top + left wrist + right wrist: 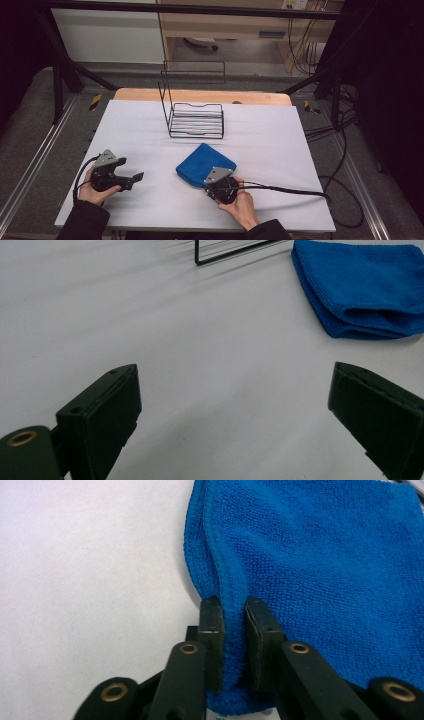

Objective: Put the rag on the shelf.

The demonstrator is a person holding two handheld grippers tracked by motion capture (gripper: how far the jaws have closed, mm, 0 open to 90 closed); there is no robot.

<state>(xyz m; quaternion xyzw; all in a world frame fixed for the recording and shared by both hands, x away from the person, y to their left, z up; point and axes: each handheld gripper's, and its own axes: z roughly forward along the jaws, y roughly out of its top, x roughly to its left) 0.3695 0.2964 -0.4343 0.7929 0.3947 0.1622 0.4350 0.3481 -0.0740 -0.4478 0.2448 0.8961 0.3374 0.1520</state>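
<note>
Closest to the camera in the high view are both hands coming in from the bottom edge, dark sleeves showing, each one wrapped around a gripper.

Right gripper (216,184) first, since that's where the action is. It sits at the near edge of the blue cloth (204,163), and in the right gripper view its jaws are pinched down narrow on a raised fold of that cloth (320,570). You can see the stitched hem running right up between the two black pads, so it's properly clamped, not just touching. A black cable (285,190) trails off from it to the right across the worktop (280,140).

Left gripper (134,178) is well apart from the cloth, over on the left side of the white worktop, pointing to the right. Its jaws stand wide with nothing between them, just bare white surface in the left gripper view, with the cloth (365,290) sitting further off at the upper right.

So the cloth itself is folded up, lying flat on the worktop a bit right of centre, near the front.

Further back, past the cloth, there's a black wire rack (195,119) standing on the worktop, with a tall wire back on its left side. Cloth and rack are near each other but not touching.
</note>
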